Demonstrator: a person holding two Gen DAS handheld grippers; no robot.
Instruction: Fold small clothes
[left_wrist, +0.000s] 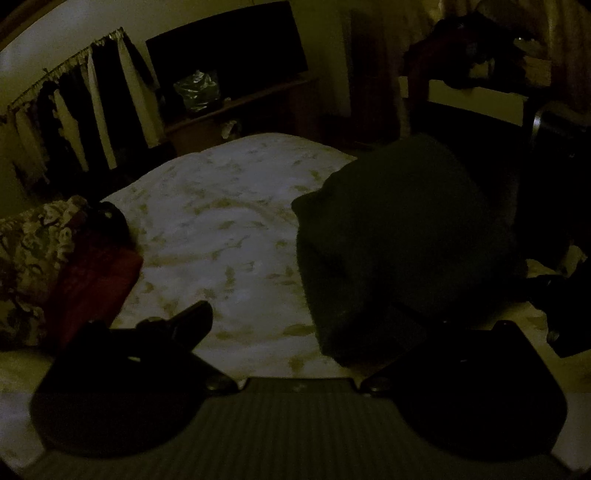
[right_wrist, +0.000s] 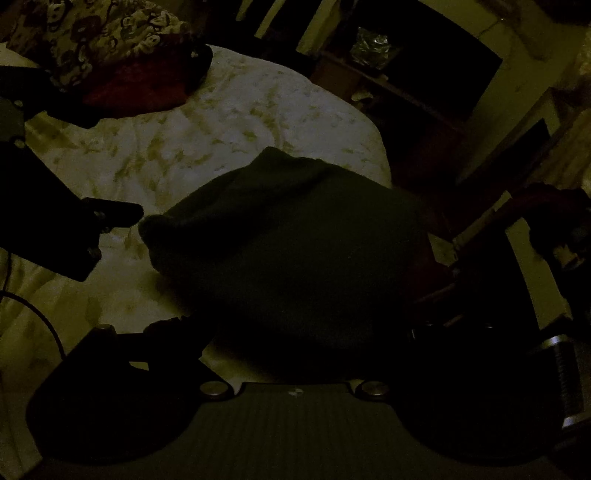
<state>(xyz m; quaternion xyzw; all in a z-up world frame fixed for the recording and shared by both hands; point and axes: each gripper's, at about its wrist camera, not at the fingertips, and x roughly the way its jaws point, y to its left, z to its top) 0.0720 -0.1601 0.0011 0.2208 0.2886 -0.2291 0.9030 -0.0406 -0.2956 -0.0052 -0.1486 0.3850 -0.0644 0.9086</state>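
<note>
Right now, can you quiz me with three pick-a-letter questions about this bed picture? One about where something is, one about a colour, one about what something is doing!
1. Where does the dark garment lie?
A. on the white bedspread
B. on the floor
C. on a hanger

2. What colour is the cloth beside the flowery pillow?
A. blue
B. dark red
C. yellow

3. How is the dark garment?
A. spread flat
B. rolled into a tube
C. bunched in a mound

Answers: 1 A, bedspread shows around it. 2 B, it looks dark red in both views. 3 C, it rises in a rounded heap.
</note>
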